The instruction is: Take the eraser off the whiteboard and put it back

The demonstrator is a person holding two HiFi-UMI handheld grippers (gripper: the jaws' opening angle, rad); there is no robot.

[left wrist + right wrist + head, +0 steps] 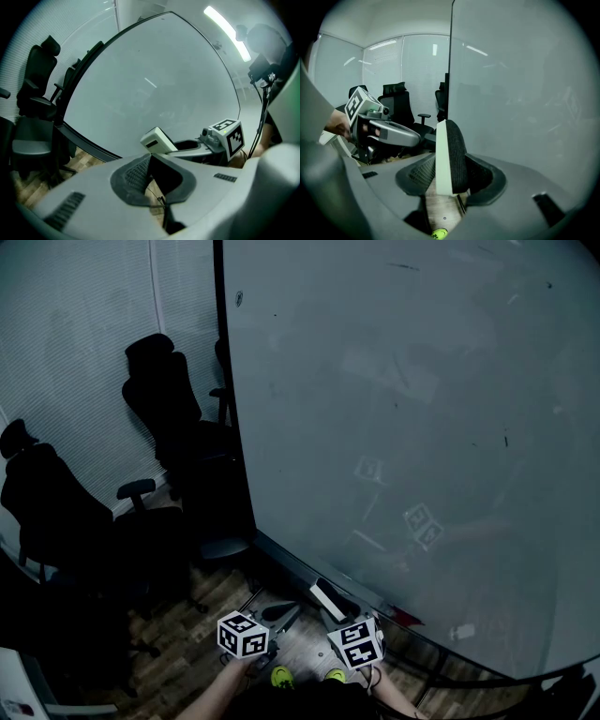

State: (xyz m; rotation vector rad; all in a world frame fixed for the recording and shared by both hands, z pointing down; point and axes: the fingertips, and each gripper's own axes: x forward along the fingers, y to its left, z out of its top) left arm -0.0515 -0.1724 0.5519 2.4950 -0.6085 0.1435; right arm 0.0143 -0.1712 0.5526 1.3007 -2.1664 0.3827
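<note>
In the head view, the whiteboard (422,427) fills the upper right, and its dark lower edge slopes down to the right. Both grippers sit at the bottom of the frame, low in front of that edge and toward its left end. The right gripper (339,607) carries the eraser (328,596), a pale block just in front of the board's lower edge. The left gripper (281,613) lies just beside it, on its left. Black office chairs (169,409) stand against the blinds beyond the board's left edge.

In the left gripper view, that gripper's (149,160) jaws meet at their tips with nothing between them. Past them the eraser (158,139) shows as a white block at the tip of the right gripper (180,146), seen against the lower part of the whiteboard (154,79).

In the right gripper view, the right gripper (449,169) is clamped on the eraser (453,143), which stands on edge between the pads. Its white back faces left and its dark felt faces the whiteboard (525,93) on the right. Whether the felt touches the board cannot be told. The left gripper (410,138) lies to the left, with the chairs (396,101) behind it.
</note>
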